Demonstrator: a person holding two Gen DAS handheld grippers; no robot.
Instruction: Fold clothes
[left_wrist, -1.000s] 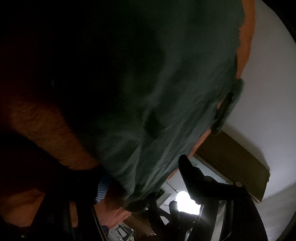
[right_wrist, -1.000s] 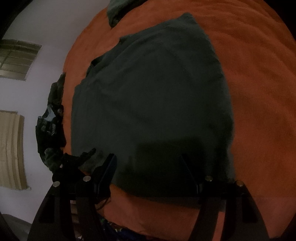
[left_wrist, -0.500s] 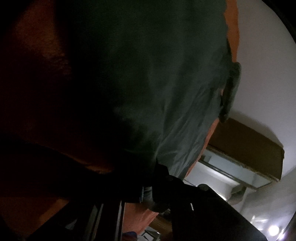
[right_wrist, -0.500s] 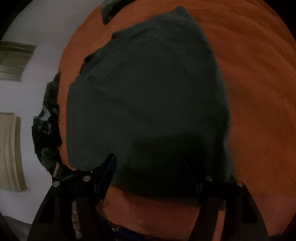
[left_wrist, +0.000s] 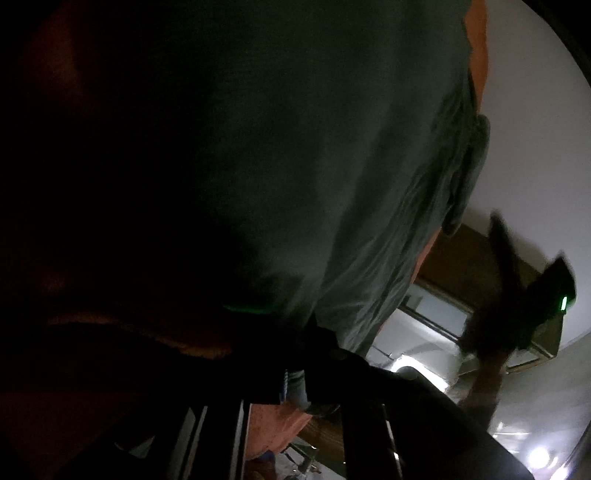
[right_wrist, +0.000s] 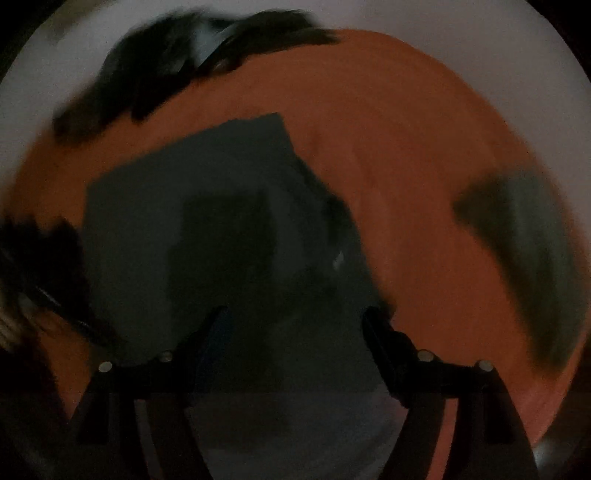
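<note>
A dark green garment (left_wrist: 332, 166) lies on an orange blanket (left_wrist: 476, 44) and fills most of the left wrist view. My left gripper (left_wrist: 295, 373) sits low against its near edge, jaws together with a strip of hem (left_wrist: 295, 391) pinched between them; its left finger is lost in shadow. In the right wrist view the same green garment (right_wrist: 140, 251) lies flat with straight edges. My right gripper (right_wrist: 295, 328) hangs open above its near edge, holding nothing. The right gripper (left_wrist: 517, 295) also shows blurred in the left view, off the blanket's edge, with a green light on it.
A second green cloth (right_wrist: 528, 258) lies on the orange blanket (right_wrist: 406, 147) to the right. A dark pile of clothes (right_wrist: 177, 62) sits at the blanket's far edge, and more dark cloth (right_wrist: 33, 258) at the left. A white wall and brown furniture (left_wrist: 461, 266) stand beyond.
The right gripper has swung and drawn back, its view now blurred, with the garment smaller and farther off. The left gripper has closed in on the garment's edge. The right gripper has entered the left view.
</note>
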